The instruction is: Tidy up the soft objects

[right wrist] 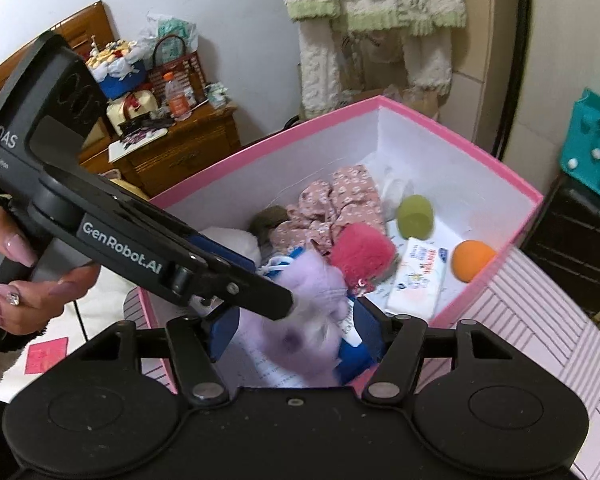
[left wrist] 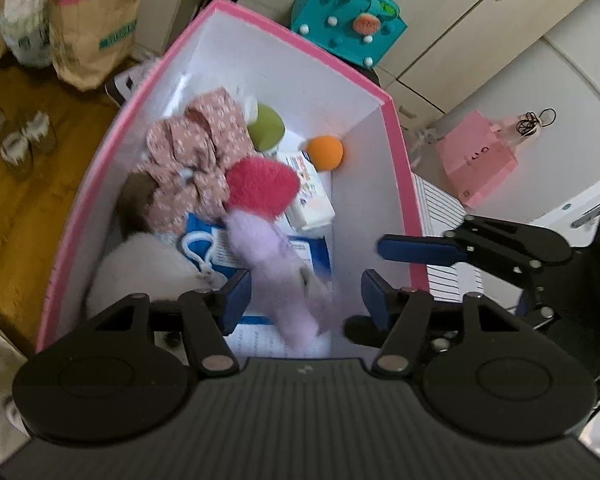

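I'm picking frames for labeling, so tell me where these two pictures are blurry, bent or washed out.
Left wrist view: the lilac plush is smeared by motion below the open left claw, the box rim bows with fisheye distortion, and there's bright glare on the box floor behind the green object. Right wrist view: the plush blurs near the right claw; the orange ball is slightly soft.
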Motion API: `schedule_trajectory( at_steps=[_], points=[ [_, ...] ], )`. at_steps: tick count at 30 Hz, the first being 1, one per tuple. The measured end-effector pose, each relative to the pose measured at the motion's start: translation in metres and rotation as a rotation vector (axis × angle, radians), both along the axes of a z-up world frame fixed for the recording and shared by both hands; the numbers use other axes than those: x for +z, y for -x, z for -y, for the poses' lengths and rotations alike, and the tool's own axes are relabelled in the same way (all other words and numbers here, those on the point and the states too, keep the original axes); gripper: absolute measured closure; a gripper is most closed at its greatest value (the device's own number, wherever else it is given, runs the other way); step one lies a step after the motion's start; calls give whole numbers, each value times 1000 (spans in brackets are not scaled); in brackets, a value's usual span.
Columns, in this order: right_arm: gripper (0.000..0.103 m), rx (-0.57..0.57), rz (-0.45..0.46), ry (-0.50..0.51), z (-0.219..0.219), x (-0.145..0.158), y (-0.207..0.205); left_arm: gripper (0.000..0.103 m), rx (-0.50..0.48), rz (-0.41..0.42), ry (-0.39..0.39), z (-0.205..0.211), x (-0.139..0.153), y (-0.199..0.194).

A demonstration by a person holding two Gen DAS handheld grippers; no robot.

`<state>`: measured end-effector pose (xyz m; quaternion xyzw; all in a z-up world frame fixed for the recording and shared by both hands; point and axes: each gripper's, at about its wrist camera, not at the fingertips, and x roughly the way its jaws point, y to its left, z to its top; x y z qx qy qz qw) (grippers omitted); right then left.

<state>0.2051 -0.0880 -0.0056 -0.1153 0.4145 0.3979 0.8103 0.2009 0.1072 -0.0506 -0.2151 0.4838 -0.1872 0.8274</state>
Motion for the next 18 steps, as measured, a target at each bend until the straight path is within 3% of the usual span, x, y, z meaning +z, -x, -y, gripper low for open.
schedule_trajectory(
  at_steps=[10,18],
  points=[
    [34,-101,36,-110,32,9,21,42,-16,142,-145,4,22,24],
    [32,-148,89,-141,48,31,49,37,-24,200,-164,9,49,51]
  ],
)
